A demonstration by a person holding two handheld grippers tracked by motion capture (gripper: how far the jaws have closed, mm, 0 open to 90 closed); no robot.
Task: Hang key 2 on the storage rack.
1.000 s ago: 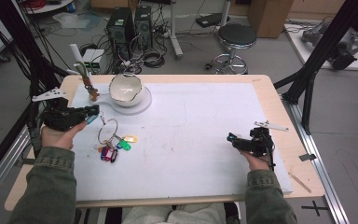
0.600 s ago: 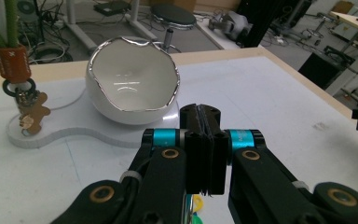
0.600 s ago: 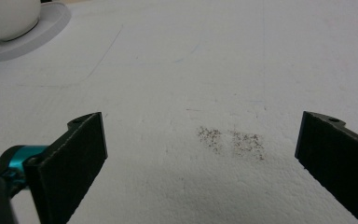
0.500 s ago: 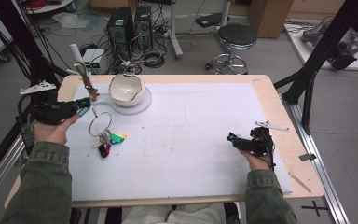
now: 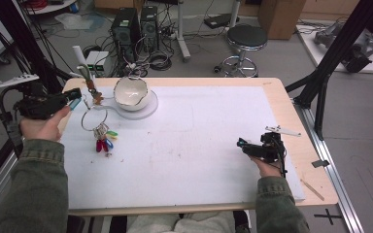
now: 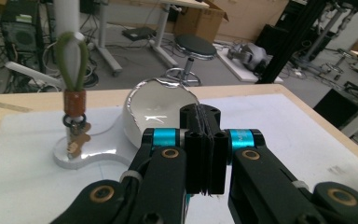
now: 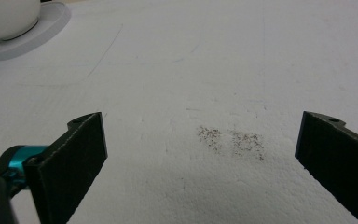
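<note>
Lifting a bunch of keys (image 5: 103, 141) by its large wire ring (image 5: 94, 118) appears to be the step in hand: the left gripper (image 5: 74, 98) is held above the left edge of the white mat (image 5: 199, 145), jaws pressed together on the top of the ring, and the coloured tags hang clear beneath it, just above the mat. In the left gripper view the two black jaws meet with no gap visible; the ring itself is too thin to make out between them there. Ahead of that gripper stands a white stand (image 6: 81, 156) with an upright post (image 6: 68, 18), from which an olive loop (image 6: 73, 58) with a brown collar and a small tag already hangs. My judgement is that the keys are bound either for that post or for the bowl (image 5: 131, 93) beside it; which of the two cannot be told. Either way, the next move calls for carrying the ring forward and to the right without letting the tags swing into the bowl rim. The bowl, white with an irregular chipped-looking edge, sits on the same base; its interior shows glossy and bare. The right gripper (image 5: 243, 144) rests low near the right side of the mat, well apart from the work, jaws standing wide with nothing between them, over a faint dark smudge (image 7: 230, 138) on the mat.
</note>
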